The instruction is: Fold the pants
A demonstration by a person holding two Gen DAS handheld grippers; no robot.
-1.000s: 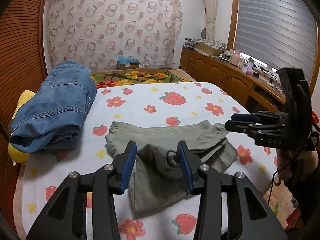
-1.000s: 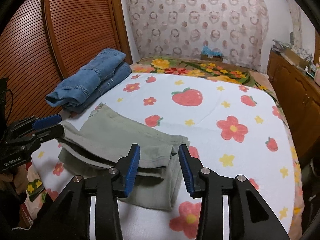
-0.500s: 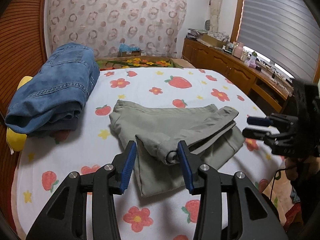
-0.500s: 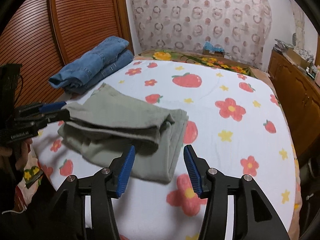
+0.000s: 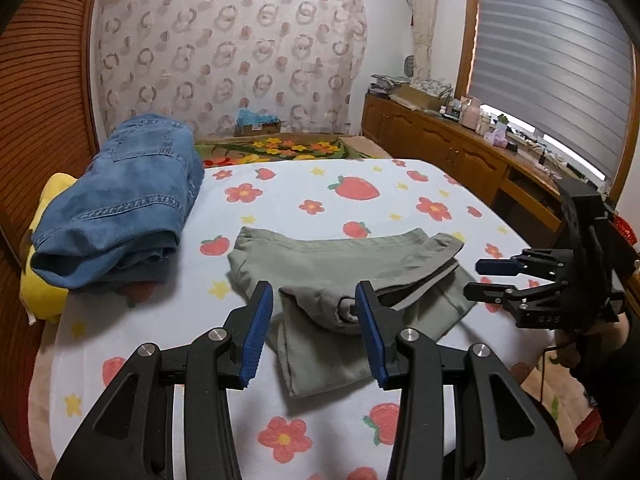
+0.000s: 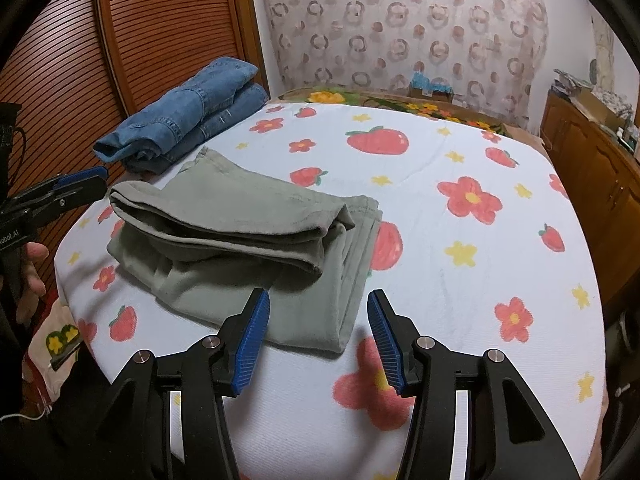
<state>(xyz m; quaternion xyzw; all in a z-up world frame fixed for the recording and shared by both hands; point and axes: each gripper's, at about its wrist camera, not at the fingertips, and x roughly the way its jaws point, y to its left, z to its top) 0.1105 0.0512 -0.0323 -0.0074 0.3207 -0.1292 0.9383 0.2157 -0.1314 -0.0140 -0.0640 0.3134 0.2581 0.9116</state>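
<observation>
Pants (image 6: 248,216) lie folded on bed (image 6: 460,280), just ahead of both tools. Left hand-held gripper (image 5: 314,320) & right hand-held gripper (image 6: 318,328) released, empty, hovering clear; fold looks near complete.

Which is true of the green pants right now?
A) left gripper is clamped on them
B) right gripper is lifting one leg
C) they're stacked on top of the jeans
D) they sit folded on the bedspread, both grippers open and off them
D: the green pants lie folded on the bedspread, beside the jeans; the left gripper and right gripper are both open with nothing between their fingers.
</observation>
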